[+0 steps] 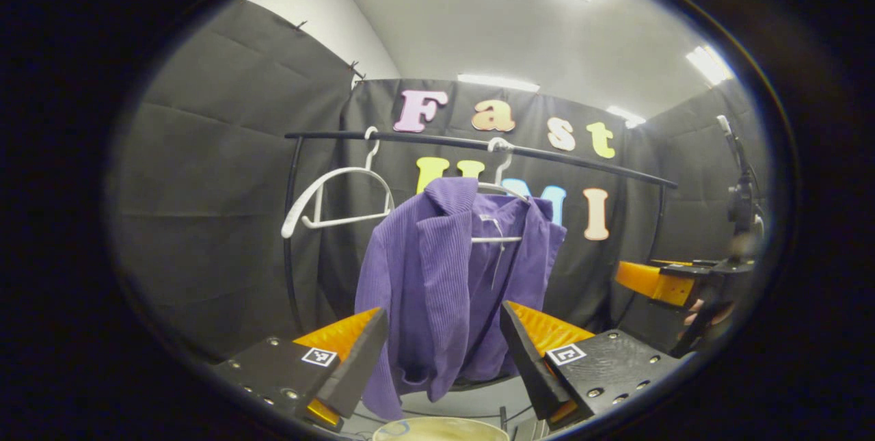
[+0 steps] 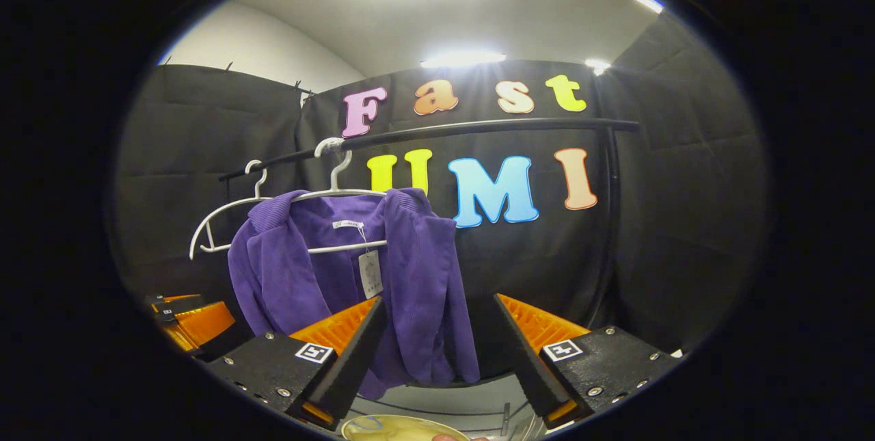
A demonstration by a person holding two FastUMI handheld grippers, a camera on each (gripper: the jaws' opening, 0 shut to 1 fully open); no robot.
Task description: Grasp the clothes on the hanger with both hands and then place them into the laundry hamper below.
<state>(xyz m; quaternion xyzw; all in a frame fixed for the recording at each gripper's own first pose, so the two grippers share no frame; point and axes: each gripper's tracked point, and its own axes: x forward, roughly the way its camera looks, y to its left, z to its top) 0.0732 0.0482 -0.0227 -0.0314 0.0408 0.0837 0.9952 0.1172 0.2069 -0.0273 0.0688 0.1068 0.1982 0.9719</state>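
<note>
A purple corduroy jacket (image 1: 437, 270) (image 2: 403, 270) hangs on a white hanger (image 1: 504, 188) (image 2: 335, 191) from the black rail (image 1: 581, 162) (image 2: 478, 128). In the left gripper view, my left gripper (image 1: 443, 311) is open, its fingers framing the jacket's lower half from a short way in front. My right gripper (image 2: 439, 299) is open too, facing the jacket's right side, with nothing between its fingers. Each gripper also shows off to the side in the other's view: the right gripper (image 1: 656, 282) and the left gripper (image 2: 195, 321). The hamper's pale rim (image 1: 437, 430) (image 2: 396, 426) peeks in below.
A second, empty white hanger (image 1: 338, 195) (image 2: 225, 215) hangs on the rail to the left of the jacket. The rack's black uprights (image 1: 292, 249) (image 2: 610, 222) stand at either end. Black cloth walls close in behind and on both sides.
</note>
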